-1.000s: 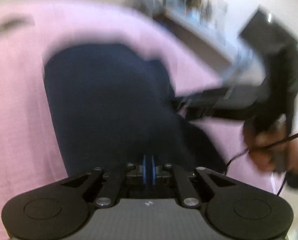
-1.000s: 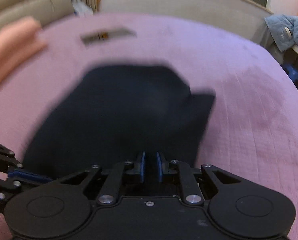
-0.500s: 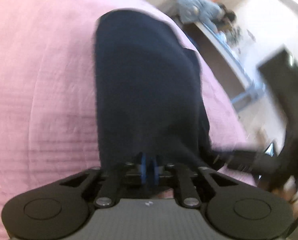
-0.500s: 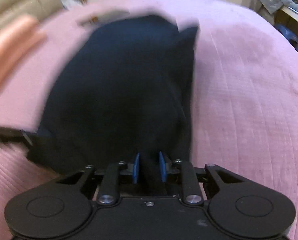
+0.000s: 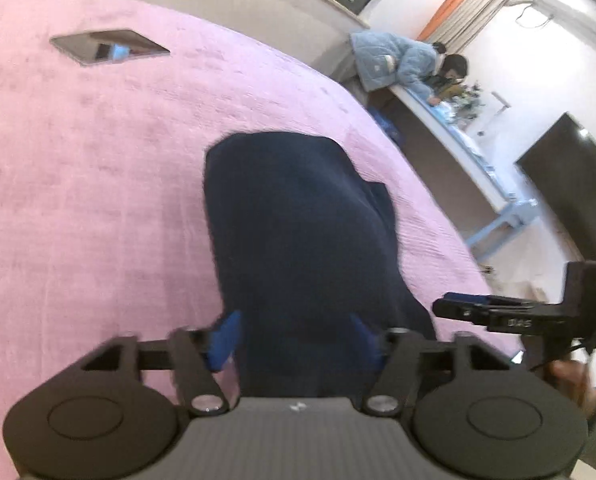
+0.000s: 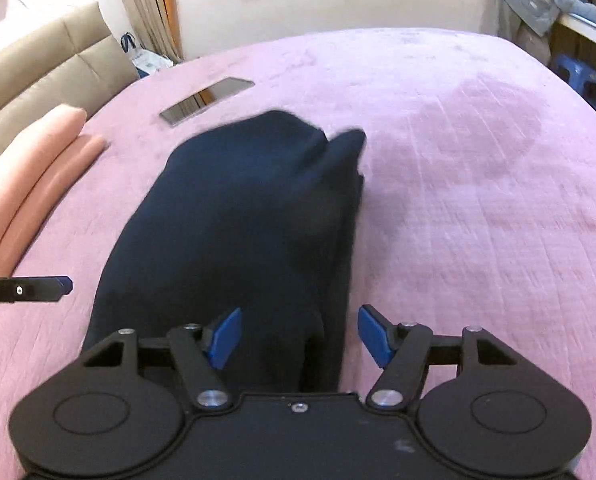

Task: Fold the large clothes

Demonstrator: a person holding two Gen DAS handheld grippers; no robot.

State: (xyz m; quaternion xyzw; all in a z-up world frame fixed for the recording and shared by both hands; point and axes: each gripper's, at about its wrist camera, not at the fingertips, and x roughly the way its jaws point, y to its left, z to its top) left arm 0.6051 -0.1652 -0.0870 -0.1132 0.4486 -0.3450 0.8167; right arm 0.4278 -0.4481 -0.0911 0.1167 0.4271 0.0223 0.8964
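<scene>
Dark garment [image 6: 233, 216], near edge behind gripper [image 6: 300, 338]

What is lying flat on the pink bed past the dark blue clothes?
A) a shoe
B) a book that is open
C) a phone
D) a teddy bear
C: a flat, shiny phone lies on the pink bed cover, apart from the far end of the dark blue garment.
</scene>
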